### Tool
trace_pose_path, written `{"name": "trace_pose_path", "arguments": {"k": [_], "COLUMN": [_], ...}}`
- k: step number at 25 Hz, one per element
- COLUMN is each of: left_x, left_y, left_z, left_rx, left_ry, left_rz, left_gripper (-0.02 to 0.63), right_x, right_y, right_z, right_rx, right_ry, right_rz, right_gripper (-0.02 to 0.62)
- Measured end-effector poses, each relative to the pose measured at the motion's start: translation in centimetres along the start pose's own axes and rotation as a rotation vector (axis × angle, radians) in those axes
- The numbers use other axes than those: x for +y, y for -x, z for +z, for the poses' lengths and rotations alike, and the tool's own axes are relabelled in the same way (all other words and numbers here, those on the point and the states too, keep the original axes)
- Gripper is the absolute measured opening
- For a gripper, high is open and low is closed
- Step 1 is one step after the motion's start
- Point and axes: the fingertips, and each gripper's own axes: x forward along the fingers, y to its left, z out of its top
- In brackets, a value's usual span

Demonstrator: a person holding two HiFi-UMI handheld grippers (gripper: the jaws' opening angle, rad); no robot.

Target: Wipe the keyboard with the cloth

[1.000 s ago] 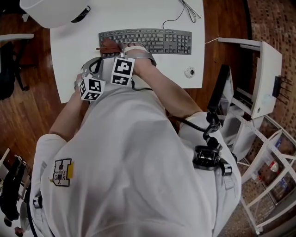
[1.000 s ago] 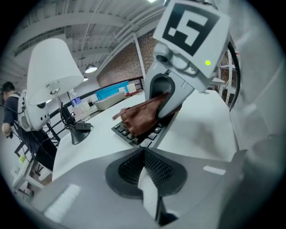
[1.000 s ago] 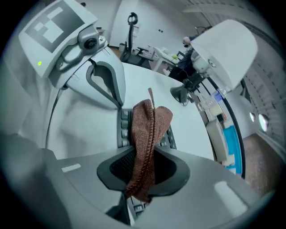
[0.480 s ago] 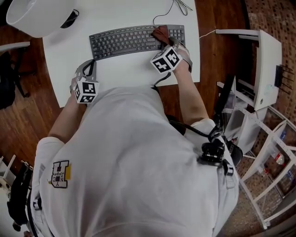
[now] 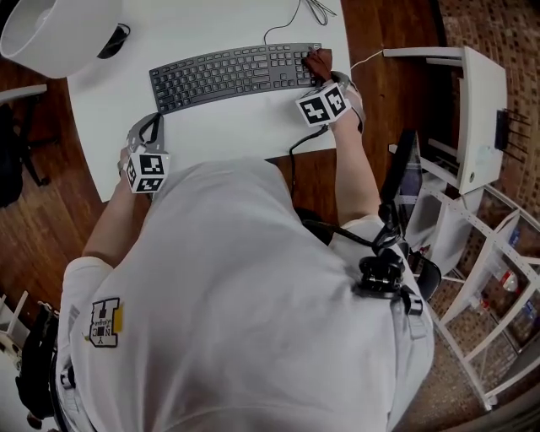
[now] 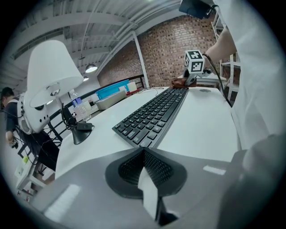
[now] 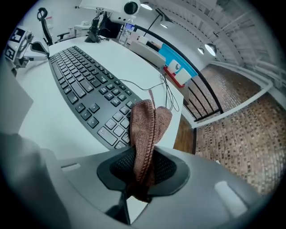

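The long dark grey keyboard (image 5: 236,74) lies across the white table (image 5: 211,118), slightly askew. Its right end reaches close to the table's right edge. The person leans over the near edge with a tool in each hand.

The right gripper (image 5: 321,72) is out at the keyboard's right end, and its jaws are clamped on a folded, brown, ribbed cloth (image 5: 320,61). In the right gripper view the cloth (image 7: 147,129) stands up out of the jaws in a thick fold. Its free end hangs over the last keys on that end of the keyboard (image 7: 89,96), near the table's far right corner.

The left gripper (image 5: 145,128) sits back by the near left corner, apart from the keyboard's left end. In the left gripper view its (image 6: 145,167) jaws are pressed together with nothing between them.

A large white rounded lamp shade (image 5: 51,34) stands at the far left corner. A thin dark cable (image 5: 283,25) runs from the keyboard's back towards the far edge.
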Motion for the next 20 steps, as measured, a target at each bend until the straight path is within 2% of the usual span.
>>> {"name": "trace_pose_path", "arguments": {"k": [4,7,11,15,20], "left_x": [-0.2,-0.2,-0.2,0.0,0.1], "left_y": [0.0,-0.1,0.0,-0.1,-0.1], "left_z": [0.0,-0.1,0.0,0.0,-0.3], "left_rx": [0.019,0.037,0.060,0.071,0.067], "left_ry": [0.015,0.022,0.026,0.048,0.068], "left_rz": [0.036,0.066,0.109,0.147,0.190], "left_gripper": [0.000,0.000,0.000,0.000,0.000], "right_x": [-1.6,-2.6,-2.7,-1.9,1.2], "right_y": [-0.1,-1.4,-3.0,-2.4,-0.4], "right_z": [2.7,5.7,8.0,7.4,3.8], "right_rx": [-0.086,-0.150,-0.173,-0.178,-0.176], "right_ry": [0.093,0.261,0.455,0.540,0.666], "right_rz": [0.001,0.008,0.029,0.066,0.121], "right_gripper": [0.084,0.085,0.084,0.084,0.083]}}
